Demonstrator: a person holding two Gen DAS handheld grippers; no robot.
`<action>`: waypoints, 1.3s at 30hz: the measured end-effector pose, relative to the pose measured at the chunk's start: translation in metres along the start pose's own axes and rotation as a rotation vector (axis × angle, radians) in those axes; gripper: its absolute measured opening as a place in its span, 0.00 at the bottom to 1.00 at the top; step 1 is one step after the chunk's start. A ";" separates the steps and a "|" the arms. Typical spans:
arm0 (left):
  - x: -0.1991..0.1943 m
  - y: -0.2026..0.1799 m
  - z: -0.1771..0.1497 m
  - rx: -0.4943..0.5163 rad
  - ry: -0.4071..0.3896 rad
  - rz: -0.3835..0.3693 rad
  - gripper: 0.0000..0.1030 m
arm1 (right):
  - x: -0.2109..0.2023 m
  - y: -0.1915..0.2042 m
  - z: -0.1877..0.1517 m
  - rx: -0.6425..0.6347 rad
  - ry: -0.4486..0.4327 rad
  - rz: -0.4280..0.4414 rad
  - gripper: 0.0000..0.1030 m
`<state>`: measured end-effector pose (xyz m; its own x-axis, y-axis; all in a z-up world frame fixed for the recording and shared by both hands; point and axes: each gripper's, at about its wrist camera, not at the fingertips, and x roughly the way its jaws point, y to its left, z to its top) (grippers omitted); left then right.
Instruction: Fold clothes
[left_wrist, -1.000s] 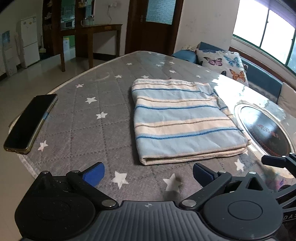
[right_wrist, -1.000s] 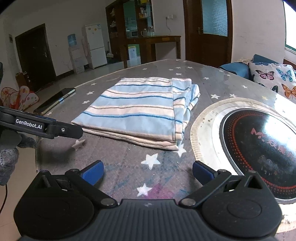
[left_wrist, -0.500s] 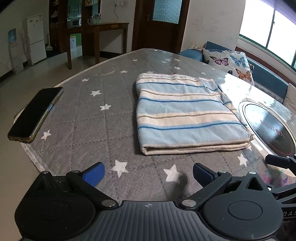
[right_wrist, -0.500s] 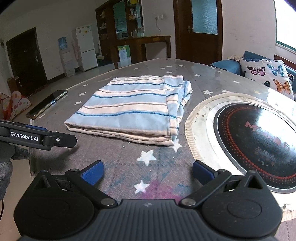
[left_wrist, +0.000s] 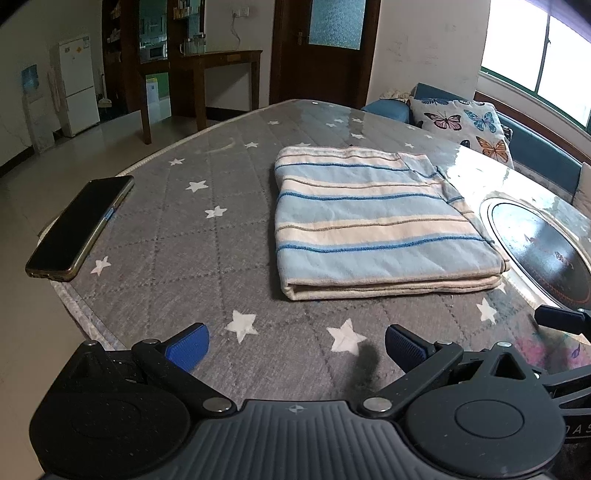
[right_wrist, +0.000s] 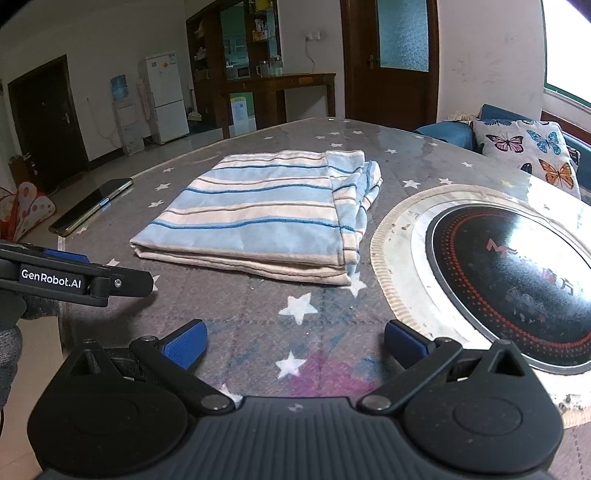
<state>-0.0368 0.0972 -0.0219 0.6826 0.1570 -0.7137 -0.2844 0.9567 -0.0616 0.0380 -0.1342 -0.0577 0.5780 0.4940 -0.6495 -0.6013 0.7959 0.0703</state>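
On the grey star-print tablecloth (left_wrist: 177, 258), toward 12 o'clock of both tongs: striped garment (left_wrist: 373, 225), folded into a flat rectangle, several layers stacked at the near edge. Pale blue and cream bands, thin dark-blue and tan lines. Looser, bunched folds along its 3 o'clock side (right_wrist: 364, 195), just beside the round cooktop (right_wrist: 513, 280). Black phone (left_wrist: 79, 227) well apart at 9 o'clock, near the table edge. Left gripper (left_wrist: 295, 343) released, 2 blue pads spread wide, nothing between. Right gripper (right_wrist: 293, 341) likewise released and holding nothing, short of the cloth's near edge. Butterfly cushion (right_wrist: 524, 151) at 2 o'clock, beyond the table.
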 end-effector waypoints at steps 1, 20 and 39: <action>0.000 0.000 0.000 0.002 -0.001 0.002 1.00 | 0.000 0.001 0.000 -0.002 -0.001 -0.001 1.00; -0.005 -0.002 -0.005 0.001 -0.008 0.016 1.00 | -0.006 0.008 -0.001 -0.011 -0.016 -0.004 1.00; -0.004 -0.005 -0.006 0.003 -0.001 0.022 1.00 | -0.006 0.010 -0.003 -0.008 -0.016 0.000 1.00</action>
<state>-0.0420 0.0900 -0.0226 0.6769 0.1782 -0.7142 -0.2972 0.9538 -0.0437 0.0272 -0.1303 -0.0557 0.5872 0.4995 -0.6369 -0.6054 0.7934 0.0642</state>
